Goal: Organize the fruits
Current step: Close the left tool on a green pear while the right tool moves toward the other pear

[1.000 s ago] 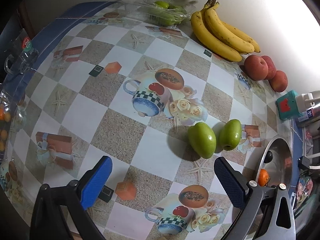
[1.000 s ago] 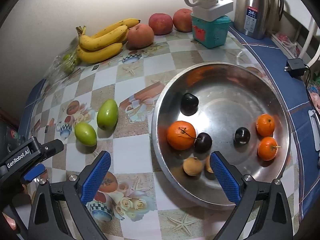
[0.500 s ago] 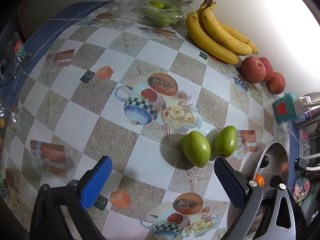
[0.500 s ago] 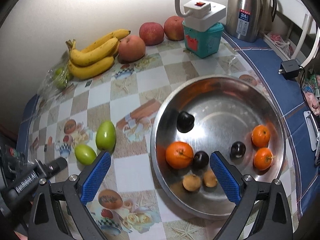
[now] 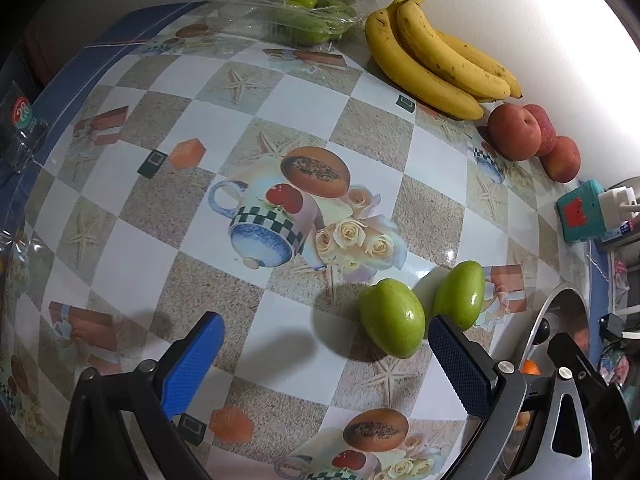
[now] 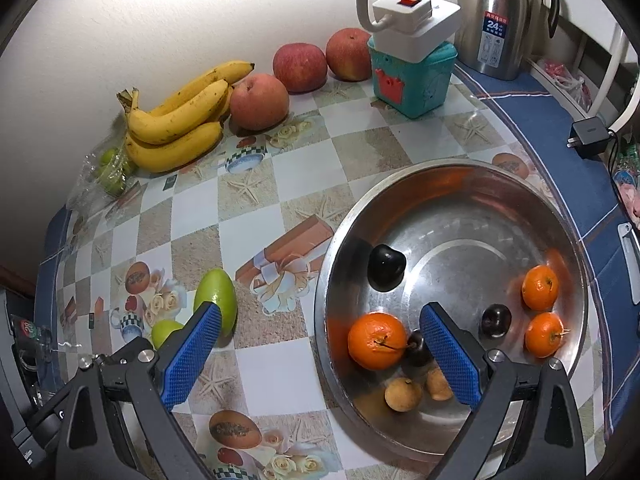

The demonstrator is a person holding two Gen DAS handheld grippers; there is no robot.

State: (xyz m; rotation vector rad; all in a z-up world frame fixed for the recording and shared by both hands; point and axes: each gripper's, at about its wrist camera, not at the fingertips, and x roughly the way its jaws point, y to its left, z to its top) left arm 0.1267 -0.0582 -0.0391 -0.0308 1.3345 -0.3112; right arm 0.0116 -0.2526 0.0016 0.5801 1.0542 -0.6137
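Two green mangoes [image 5: 392,322] [image 5: 460,294] lie side by side on the patterned tablecloth, just ahead of my left gripper's right finger. My left gripper [image 5: 326,346] is open and holds nothing. In the right wrist view the same green mangoes [image 6: 216,300] lie left of a steel bowl [image 6: 452,208] that holds a large orange [image 6: 376,340], two small oranges [image 6: 540,286], dark plums [image 6: 386,266] and small brown fruits [image 6: 402,394]. My right gripper [image 6: 320,338] is open above the bowl's left rim.
Bananas [image 6: 180,116] and three red apples [image 6: 260,100] line the back wall. A clear bag of green fruit [image 5: 308,12] lies at the far left. A teal box with a white power strip [image 6: 408,68] and a steel kettle [image 6: 496,16] stand behind the bowl.
My left gripper has drifted left and closer, so the mangoes now sit by its right finger. The right gripper has pulled back and higher, bringing the bowl lower in its view.
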